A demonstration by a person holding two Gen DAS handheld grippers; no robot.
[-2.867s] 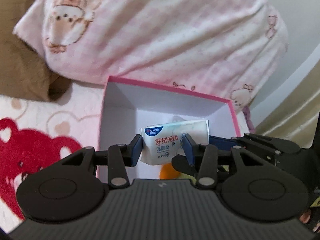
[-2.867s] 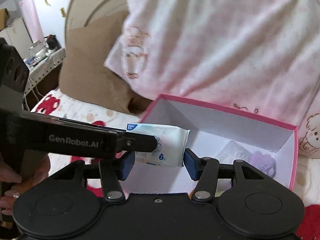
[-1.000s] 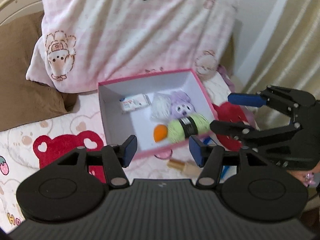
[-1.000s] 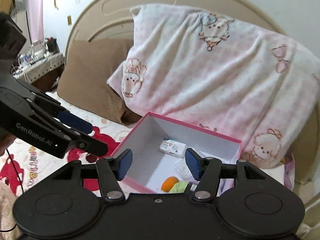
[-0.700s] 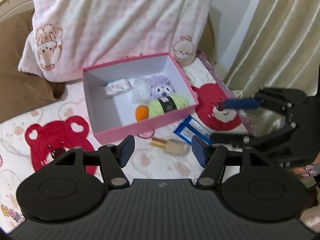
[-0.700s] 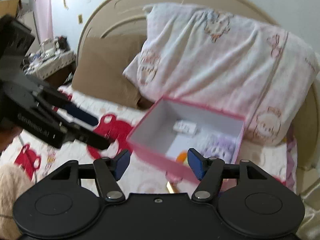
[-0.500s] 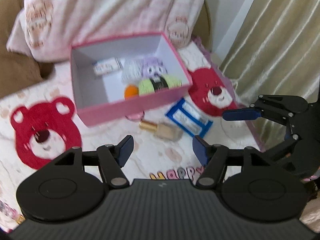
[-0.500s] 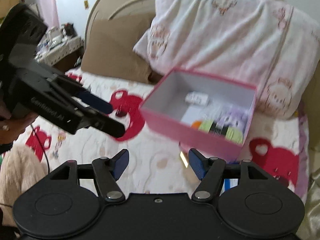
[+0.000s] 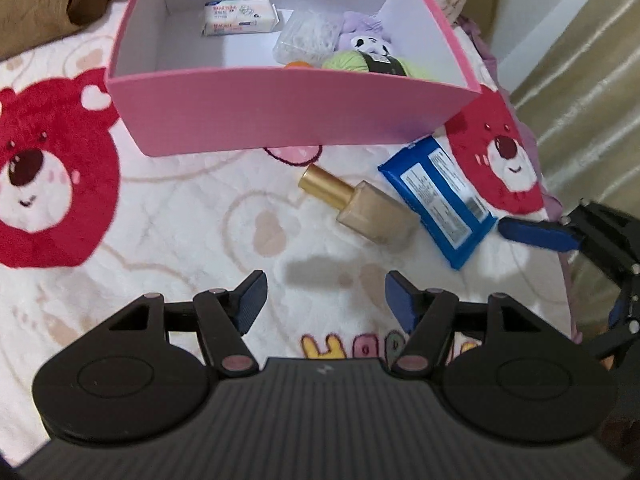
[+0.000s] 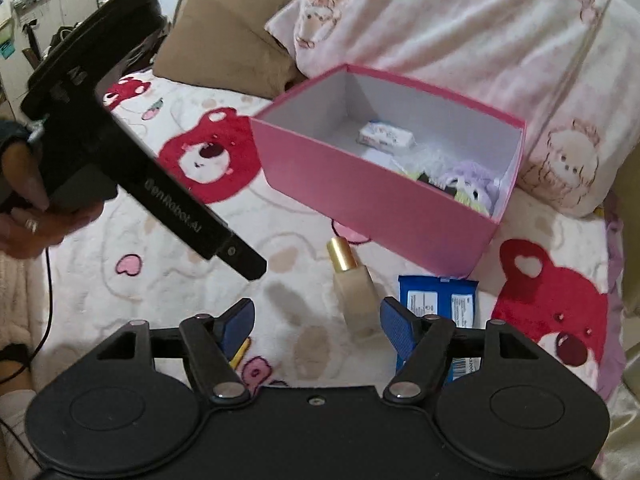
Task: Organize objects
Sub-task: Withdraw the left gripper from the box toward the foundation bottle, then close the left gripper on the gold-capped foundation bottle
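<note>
A pink box (image 9: pixel 280 108) stands on the bed; it also shows in the right wrist view (image 10: pixel 360 204). Inside lie a white tissue pack (image 9: pixel 239 18), a clear bag (image 9: pixel 308 38), a purple plush (image 9: pixel 362 38), green yarn (image 9: pixel 372 62) and an orange ball (image 9: pixel 298 65). In front of the box lie a beige bottle with a gold cap (image 9: pixel 360 206) and a blue wipes pack (image 9: pixel 438 200). My left gripper (image 9: pixel 326 300) is open and empty, just short of the bottle. My right gripper (image 10: pixel 316 322) is open and empty, with the bottle (image 10: pixel 354 284) between its fingers' line.
The bed cover (image 9: pixel 160 220) is white with red bears. A pink-checked pillow (image 10: pixel 460 36) and a brown pillow (image 10: pixel 224 44) lie behind the box. A beige curtain (image 9: pixel 592 72) hangs at the right. The other gripper's blue fingertip (image 9: pixel 536 234) reaches in near the wipes pack.
The left gripper let go of the tissue pack inside the box. Both grippers pulled back from the box and came down toward the bottle and the blue pack on the bed.
</note>
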